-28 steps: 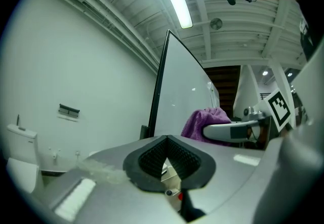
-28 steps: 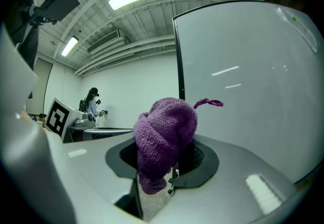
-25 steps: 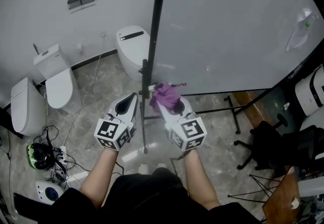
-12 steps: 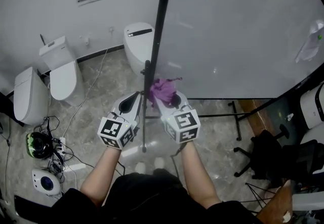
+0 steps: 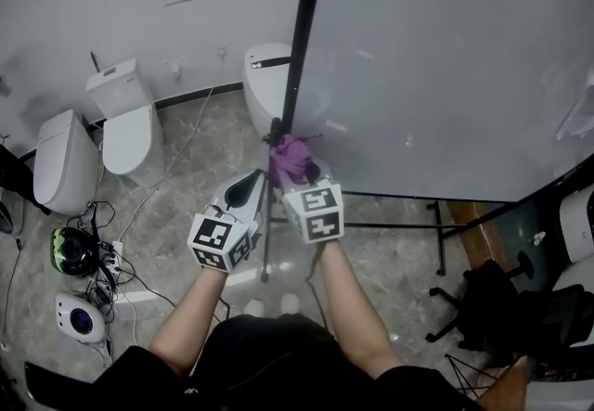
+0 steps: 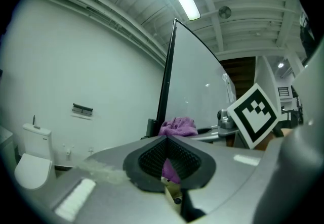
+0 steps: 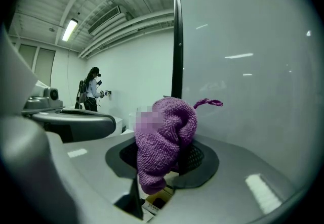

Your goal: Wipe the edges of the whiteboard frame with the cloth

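Jaws of the right gripper (image 5: 299, 179) are clamped on one bunched purple cloth (image 5: 290, 157), held at the black left frame edge (image 5: 302, 38) of the whiteboard (image 5: 445, 66). This edge is an upright bar. Three toilets (image 5: 125, 126) are seen on the floor at the left. Jaws of the left gripper (image 5: 243, 188) are closed on nothing, just left of the bar.

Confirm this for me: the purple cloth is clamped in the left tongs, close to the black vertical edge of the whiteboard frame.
Wrong on one count: the purple cloth is clamped in the right tongs, not the left, as the right gripper view shows. It is indeed close to the black vertical edge of the whiteboard frame. The left tongs are shut on nothing.
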`<state>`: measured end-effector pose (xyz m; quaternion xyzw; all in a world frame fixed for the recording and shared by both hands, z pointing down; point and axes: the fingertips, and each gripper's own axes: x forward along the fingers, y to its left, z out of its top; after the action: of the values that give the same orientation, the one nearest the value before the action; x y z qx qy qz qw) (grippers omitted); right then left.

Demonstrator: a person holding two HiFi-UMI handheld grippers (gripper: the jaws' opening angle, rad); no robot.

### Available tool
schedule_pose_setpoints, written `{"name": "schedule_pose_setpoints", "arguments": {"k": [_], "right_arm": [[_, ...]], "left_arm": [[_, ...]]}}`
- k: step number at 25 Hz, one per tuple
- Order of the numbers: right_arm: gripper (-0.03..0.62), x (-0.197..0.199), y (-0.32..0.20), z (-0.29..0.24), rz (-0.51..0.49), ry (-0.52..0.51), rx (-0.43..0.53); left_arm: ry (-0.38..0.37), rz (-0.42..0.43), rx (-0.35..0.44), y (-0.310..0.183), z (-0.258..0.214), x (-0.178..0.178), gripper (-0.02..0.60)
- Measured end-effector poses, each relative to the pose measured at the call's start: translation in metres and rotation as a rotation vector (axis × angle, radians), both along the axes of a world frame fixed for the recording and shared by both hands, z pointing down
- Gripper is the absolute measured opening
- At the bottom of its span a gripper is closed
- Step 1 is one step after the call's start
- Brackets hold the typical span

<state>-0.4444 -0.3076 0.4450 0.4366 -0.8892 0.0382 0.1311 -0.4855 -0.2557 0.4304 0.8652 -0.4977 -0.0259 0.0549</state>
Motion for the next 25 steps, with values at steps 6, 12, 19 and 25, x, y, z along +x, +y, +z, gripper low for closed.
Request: {"name": "schedule_pose_setpoints", "arguments": {"k": [6,12,19,25], "right_arm": [[0.147,-0.004,-0.011,0.017,0.013,0.043,-0.035],[0.147,0.0,-0.023,0.011,0.039,0.055,-0.02],[0.147,-0.004,-0.024,-0.014,0.038,0.064,0.046],[0.147,-0.001,-0.022,-0.055,0.041,0.054,0.125]], "left_arm": [[-0.007,-0.02,0.002,-0.004,0.0,-0.003,0.003],[-0.012,-0.028,0.006,-0.011,-0.005,-0.005,0.004],[-0.013,-0.025,0.029,-0.015,-0.014,-0.008,0.005],[-0.017,-0.022,0.057,-0.019,-0.028,-0.009,0.003]]}}
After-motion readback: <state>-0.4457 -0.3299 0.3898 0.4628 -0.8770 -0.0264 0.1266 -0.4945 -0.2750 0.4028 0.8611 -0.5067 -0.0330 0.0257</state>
